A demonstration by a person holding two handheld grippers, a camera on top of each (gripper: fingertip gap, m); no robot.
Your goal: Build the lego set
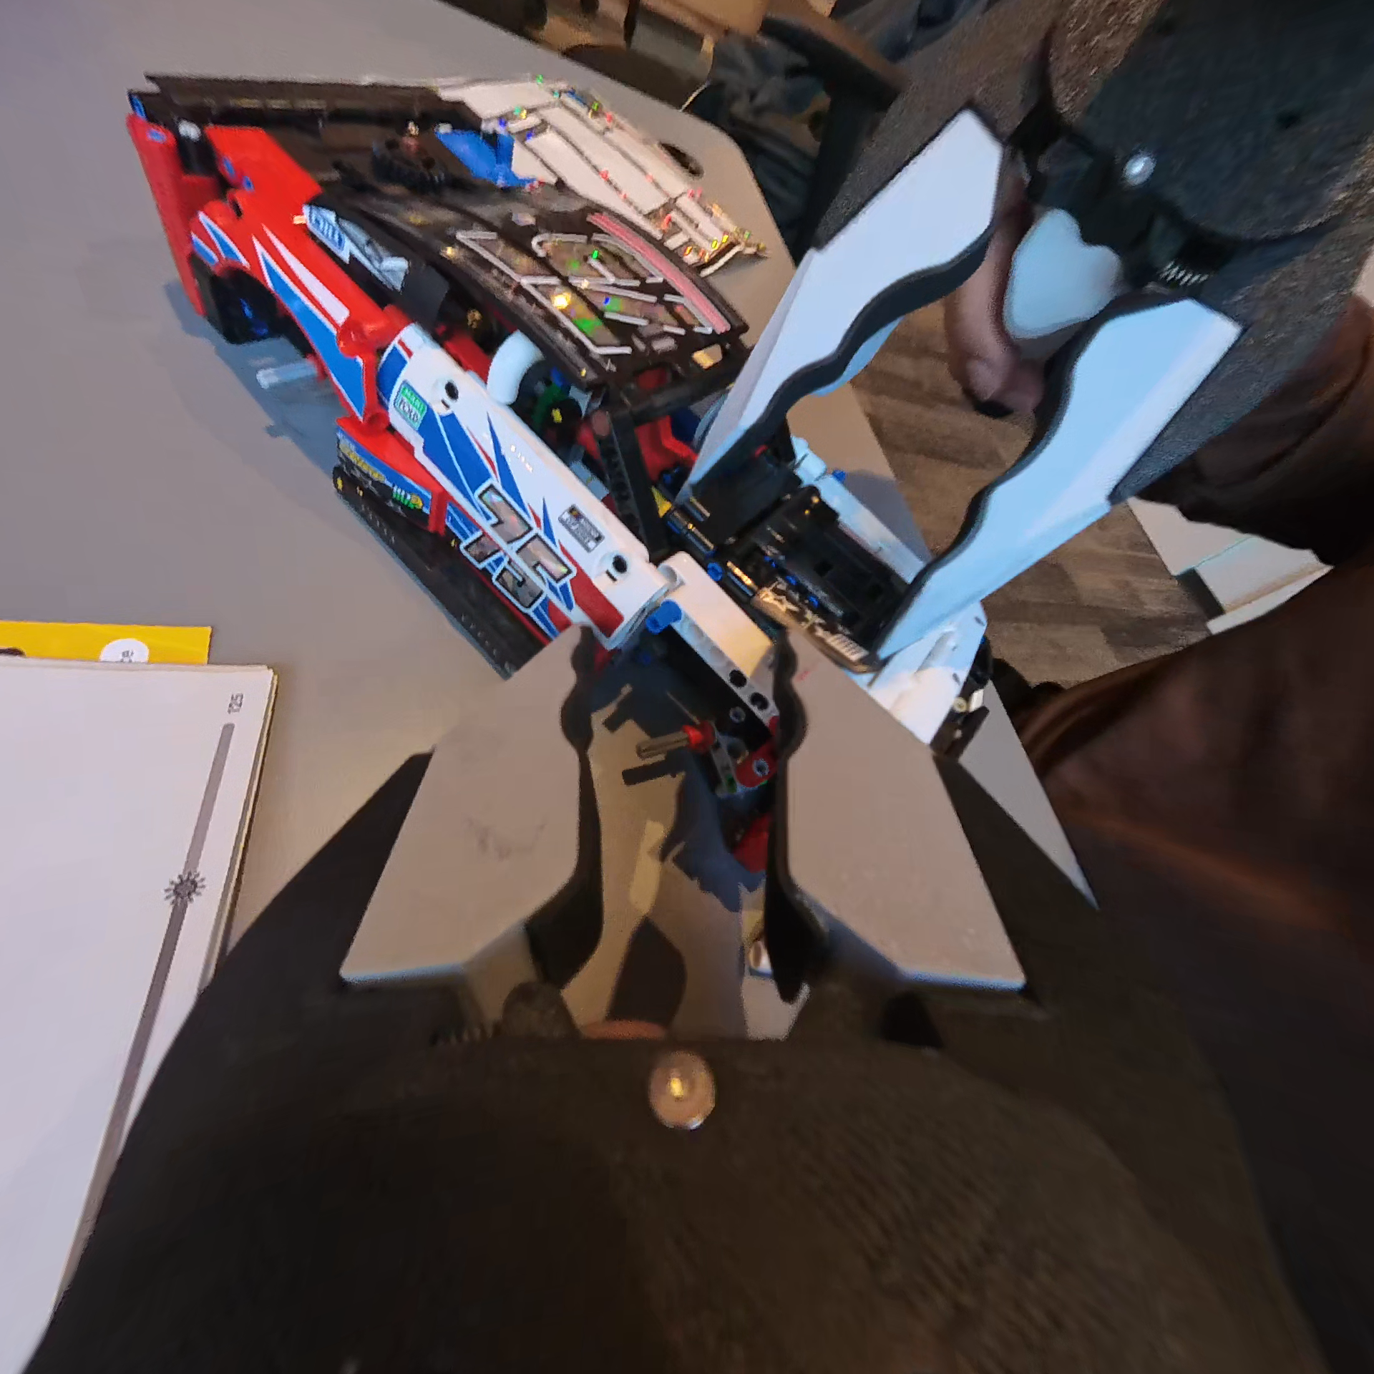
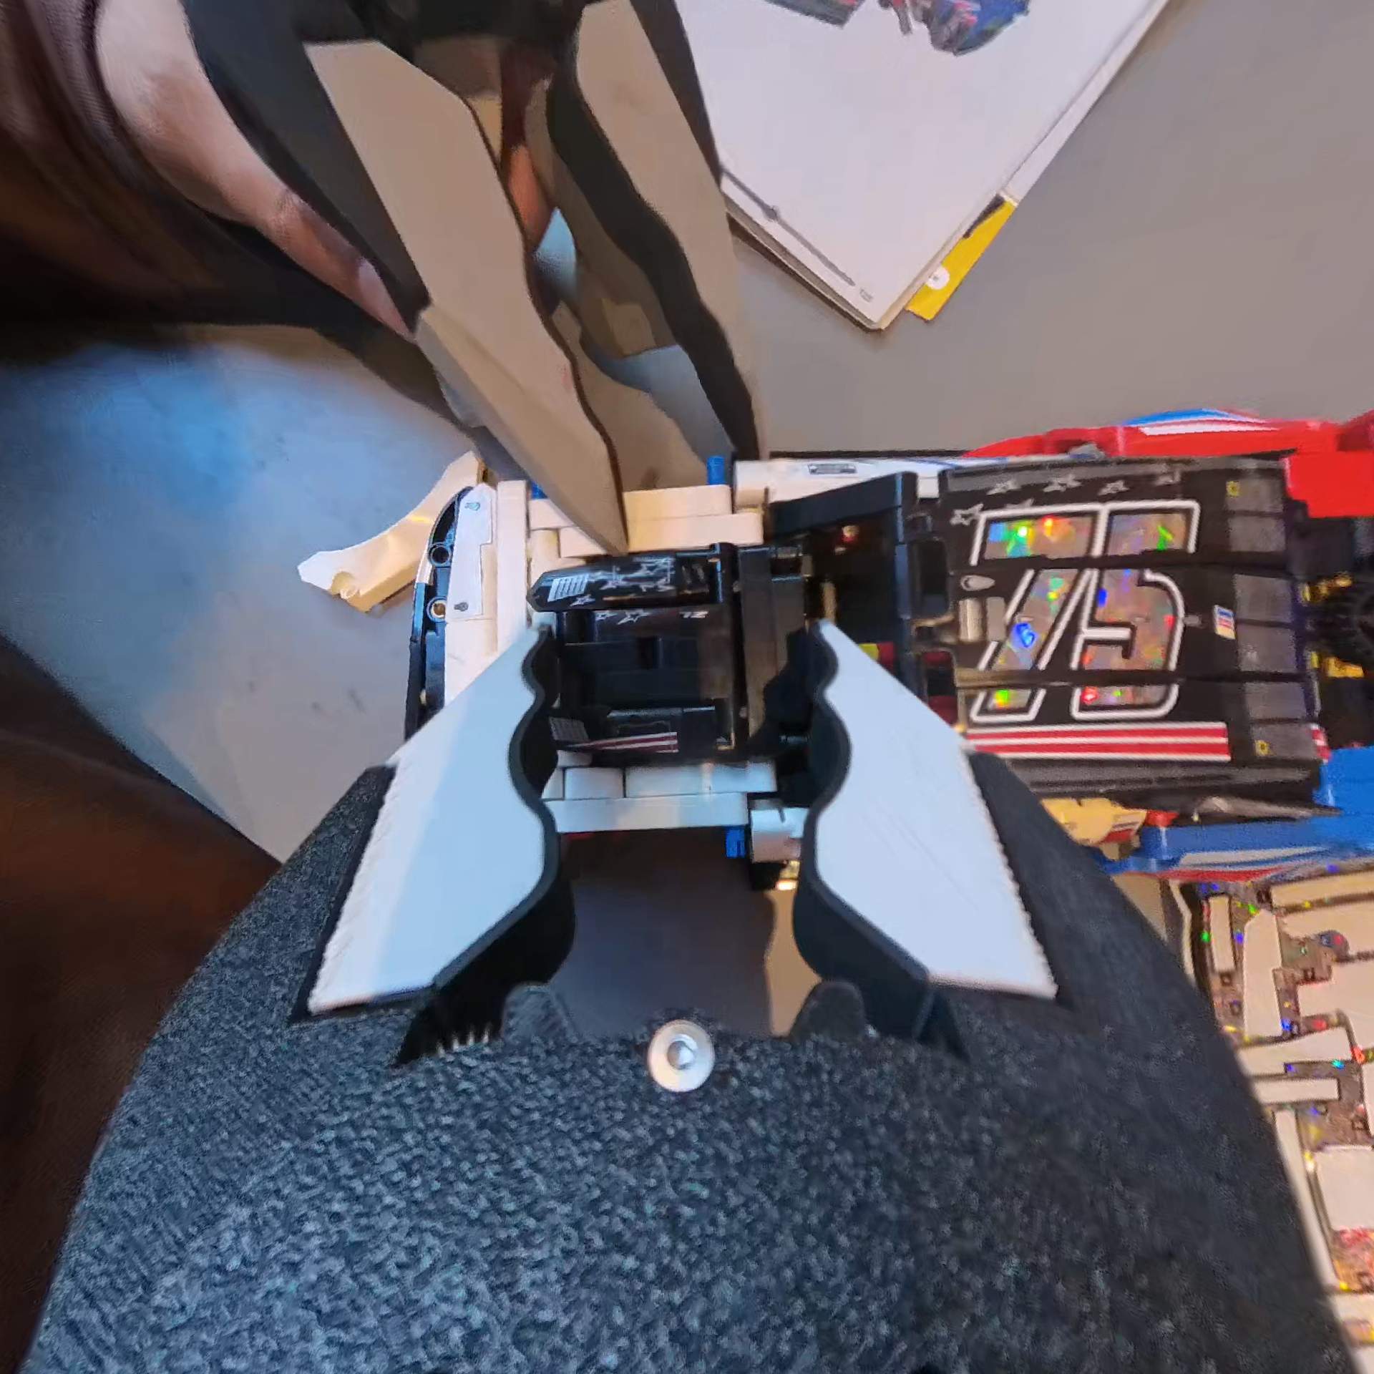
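Observation:
A red, white and blue lego race car (image 1: 476, 476) with a black roof lies on the grey table (image 1: 111, 446). My left gripper (image 1: 684, 647) has grey fingers closed around the white beam (image 1: 717, 632) at the car's front end. It also shows in the right wrist view (image 2: 684, 498), coming down from above. My right gripper (image 2: 680, 639) has white fingers clamped on either side of the black hood block (image 2: 654, 662) of the car (image 2: 1078, 632). It also shows in the left wrist view (image 1: 788, 569).
An open instruction booklet (image 1: 111, 855) lies left of the car, over a yellow sheet (image 1: 74, 643). A sticker sheet (image 1: 595, 149) lies behind the car. A loose white curved piece (image 2: 372, 565) lies by the nose. The table edge and carpet floor (image 1: 1078, 595) are right beside the car. The tips of both grippers are at nearly the same place. It is some 8 cm from my right tips to the loose white curved piece (image 2: 372, 565).

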